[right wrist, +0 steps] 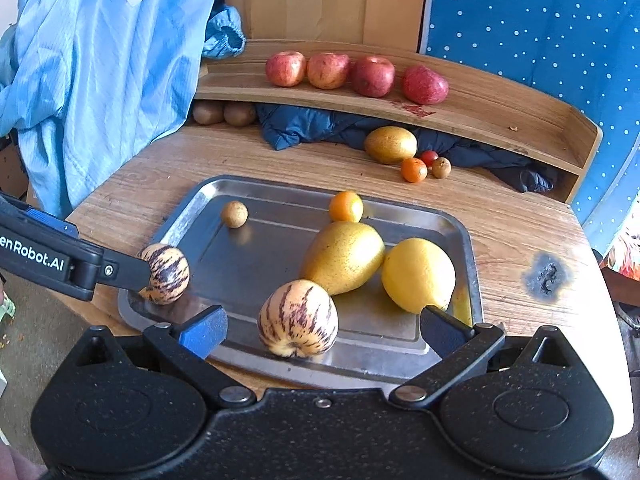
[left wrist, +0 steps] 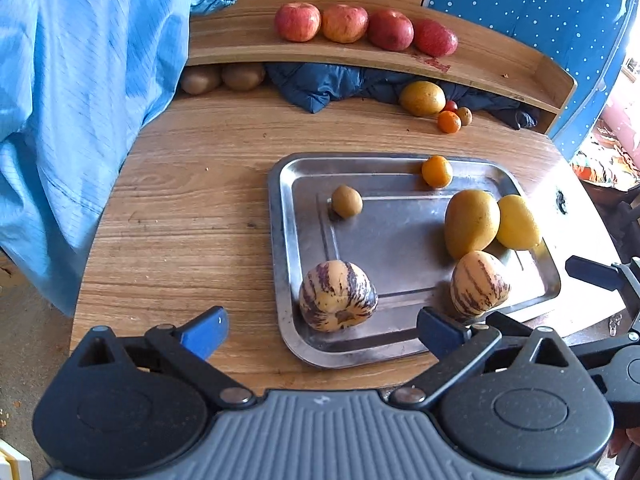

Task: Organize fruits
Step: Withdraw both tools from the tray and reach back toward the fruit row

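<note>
Dented steel tray on wood-grain desk. In it: two striped pepino melons, smooth yellow mango, speckled pear-shaped fruit, small orange. Left tool spread wide, low over near melon; right tool likewise wide, empty.

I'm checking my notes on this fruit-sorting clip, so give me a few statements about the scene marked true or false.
1. Four red apples sit in a row on the wooden shelf. True.
2. The metal tray holds two striped fruits. True.
3. The right gripper is clamped on the yellow lemon. False: its jaws are open and hold nothing.
4. The small orange on the tray lies outside it on the table. False: it rests inside, near the far rim.
</note>
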`<move>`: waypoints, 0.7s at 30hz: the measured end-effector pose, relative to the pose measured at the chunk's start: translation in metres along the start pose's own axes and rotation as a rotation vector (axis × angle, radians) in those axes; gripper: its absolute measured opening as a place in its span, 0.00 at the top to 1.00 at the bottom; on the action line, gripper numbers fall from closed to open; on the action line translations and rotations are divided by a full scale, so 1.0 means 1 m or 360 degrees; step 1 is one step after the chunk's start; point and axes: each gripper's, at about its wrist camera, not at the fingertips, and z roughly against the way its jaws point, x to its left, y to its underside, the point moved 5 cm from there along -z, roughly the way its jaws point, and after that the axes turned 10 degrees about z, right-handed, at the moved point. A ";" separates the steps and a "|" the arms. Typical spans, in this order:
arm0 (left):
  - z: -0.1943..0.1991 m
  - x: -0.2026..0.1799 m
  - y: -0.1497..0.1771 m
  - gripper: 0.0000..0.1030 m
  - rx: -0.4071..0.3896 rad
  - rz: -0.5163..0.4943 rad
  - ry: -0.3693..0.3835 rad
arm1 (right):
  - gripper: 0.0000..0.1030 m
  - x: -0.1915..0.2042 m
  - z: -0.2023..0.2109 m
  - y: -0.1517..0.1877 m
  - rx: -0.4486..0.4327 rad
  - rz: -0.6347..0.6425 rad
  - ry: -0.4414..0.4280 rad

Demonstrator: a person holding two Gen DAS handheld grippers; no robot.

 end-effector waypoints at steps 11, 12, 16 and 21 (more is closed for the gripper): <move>-0.013 -0.020 -0.026 0.01 -0.0012 -0.0088 0.0007 | 0.01 -0.039 -0.022 -0.015 -0.0013 -0.0098 0.0105; -0.016 -0.023 -0.031 0.01 -0.0006 -0.0093 0.0012 | 0.01 -0.044 -0.024 -0.017 -0.0016 -0.0111 0.0118; -0.030 -0.034 -0.049 0.01 0.0009 -0.0109 0.0045 | 0.01 -0.064 -0.037 -0.029 -0.0023 -0.0155 0.0173; -0.049 -0.049 -0.077 0.01 0.0009 -0.0157 0.0071 | 0.01 -0.084 -0.057 -0.041 -0.0009 -0.0207 0.0217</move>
